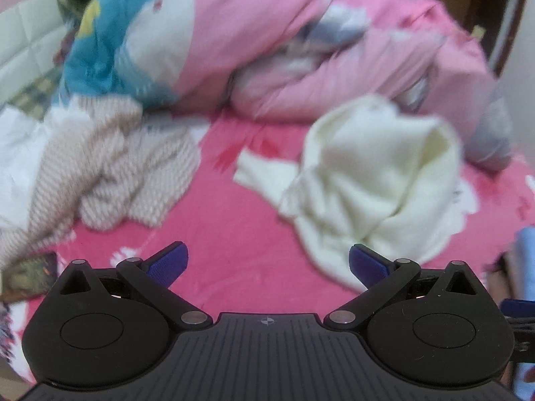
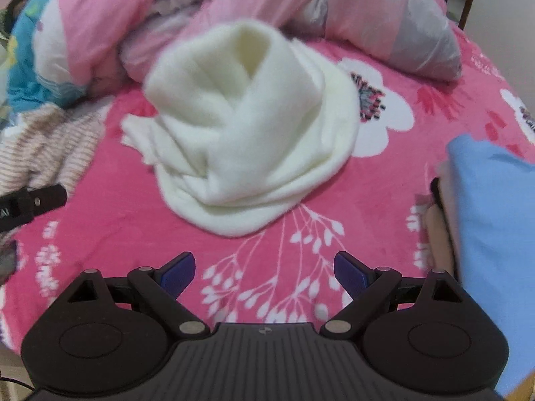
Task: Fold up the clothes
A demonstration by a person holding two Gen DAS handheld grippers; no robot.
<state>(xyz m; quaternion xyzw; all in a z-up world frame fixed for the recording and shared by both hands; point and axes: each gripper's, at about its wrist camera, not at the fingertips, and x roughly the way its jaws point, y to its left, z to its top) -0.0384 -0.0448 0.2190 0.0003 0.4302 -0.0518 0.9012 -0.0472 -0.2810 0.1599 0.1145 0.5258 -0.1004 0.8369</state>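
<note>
A cream fleece garment (image 1: pixel 374 180) (image 2: pixel 247 133) lies crumpled in a heap on the pink floral bed sheet (image 1: pixel 227 234) (image 2: pixel 384 183). A beige striped knit (image 1: pixel 110 167) (image 2: pixel 43 147) is bunched at the left. My left gripper (image 1: pixel 267 262) stands open above the sheet, its blue pads (image 1: pixel 170 262) empty, with the cream heap just beyond its right finger. My right gripper (image 2: pixel 264 269) is open too, a short way in front of the cream heap, holding nothing. The left gripper's black body (image 2: pixel 30 202) shows at the left edge of the right wrist view.
A rumpled pink, white and blue duvet (image 1: pixel 200 33) (image 2: pixel 100 23) fills the back of the bed. A pink and grey pillow (image 2: pixel 401 23) lies back right. Folded clothes with a light blue piece on top (image 2: pixel 495 227) sit at the right. A phone-like object (image 1: pixel 30 274) lies front left.
</note>
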